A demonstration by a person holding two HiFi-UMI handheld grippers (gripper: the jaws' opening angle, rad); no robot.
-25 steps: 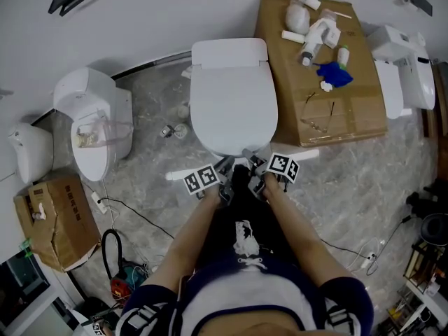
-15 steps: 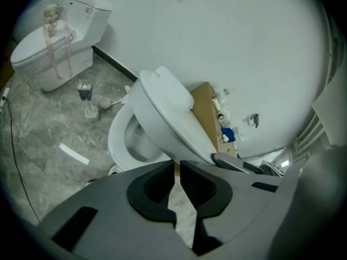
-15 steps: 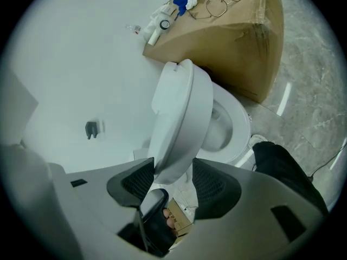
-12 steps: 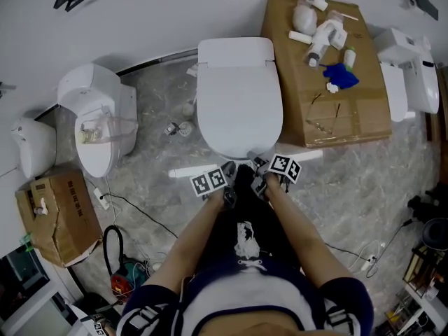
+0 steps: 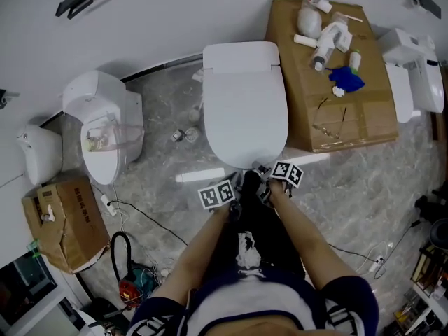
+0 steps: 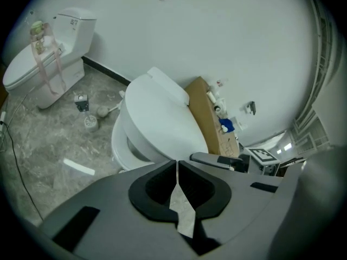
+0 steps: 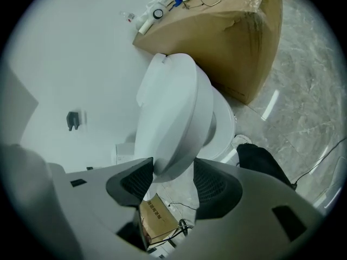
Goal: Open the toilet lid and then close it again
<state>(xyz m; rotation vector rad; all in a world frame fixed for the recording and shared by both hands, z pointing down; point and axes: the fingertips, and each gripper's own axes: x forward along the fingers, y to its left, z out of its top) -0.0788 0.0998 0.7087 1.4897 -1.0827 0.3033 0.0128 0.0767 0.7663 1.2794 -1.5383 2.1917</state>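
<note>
Grey two-jaw left gripper (image 6: 177, 167) has just been closing, and its jaws now meet at the tips with nothing between them. It sits just short of the front edge of the white, oval, hard-plastic toilet lid (image 5: 245, 110) and, as far as its own view shows, does not touch it. The matching grey right gripper (image 7: 172, 179) has its jaws wide apart with the lid's front lip between them. The lip lies against one jaw and leaves a gap at the other, so it is straddled, not clamped.

The lid lies down over the white ceramic bowl (image 7: 225, 126). Its hinge end faces away from the person and its rounded front faces both grippers. Whether it is fully seated I cannot tell.

The lid looks stiff, smooth and fairly light, so it should swing as one piece about its rear hinge without flexing. The glossy surface is likely slippery, and a pinch could slide off. The best hold is probably the middle of the front lip, farthest from the hinge, hooked from beneath. Lowering it needs support, since it may drop and slam.
</note>
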